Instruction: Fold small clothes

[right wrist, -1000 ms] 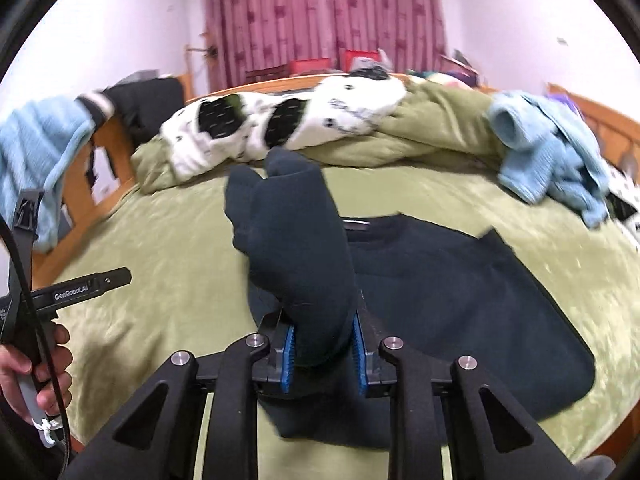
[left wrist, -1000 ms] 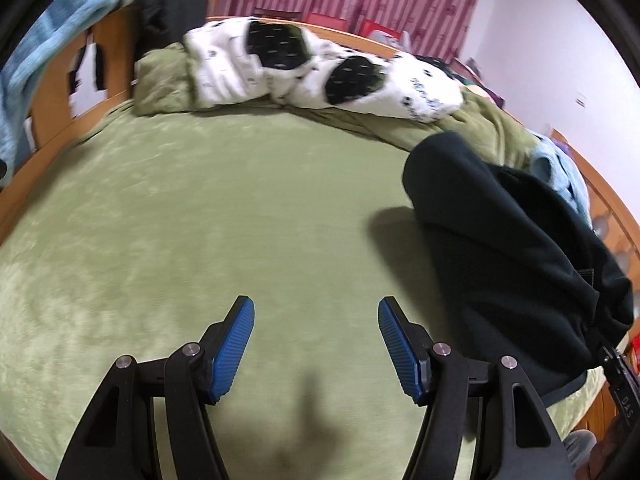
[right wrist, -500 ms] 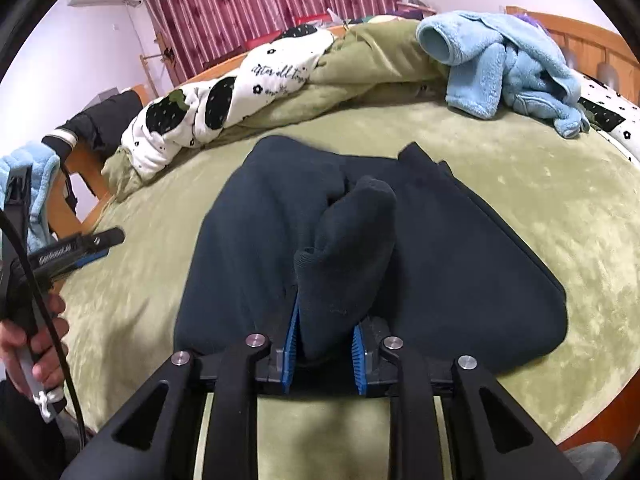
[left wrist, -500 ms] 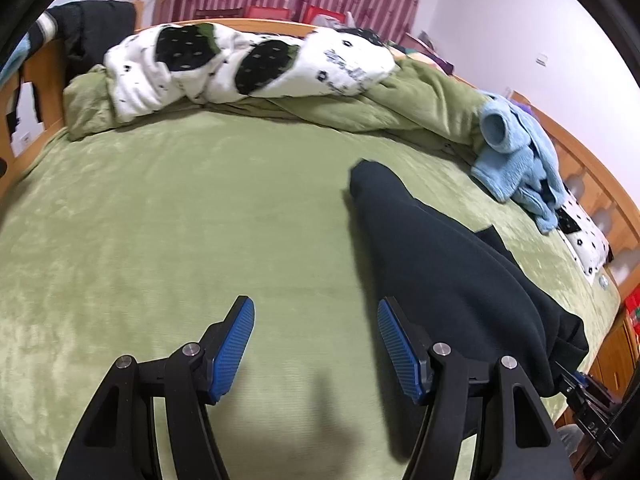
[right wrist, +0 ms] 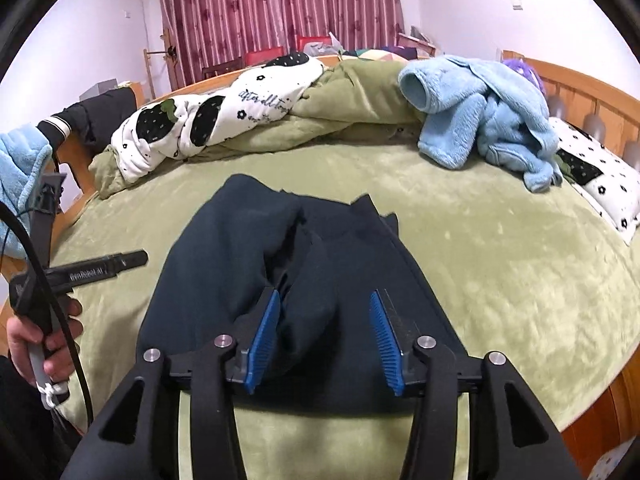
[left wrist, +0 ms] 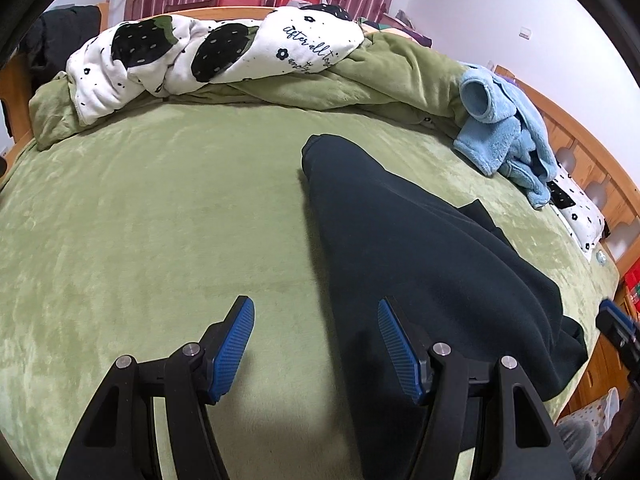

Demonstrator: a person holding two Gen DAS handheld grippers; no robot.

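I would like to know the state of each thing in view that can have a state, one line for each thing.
dark garment: partly folded, lying on the bed.
right gripper: open, jaws just opened, bunched fabric between them.
left gripper: open, holding nothing, above the green bed cover.
light blue fleece garment: crumpled, not folded.
white strawberry-print blanket: bunched up.

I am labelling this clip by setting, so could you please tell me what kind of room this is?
Most likely a home bedroom: a wooden-framed bed under a green blanket, a bundled strawberry-print quilt, and maroon curtains along the far wall.
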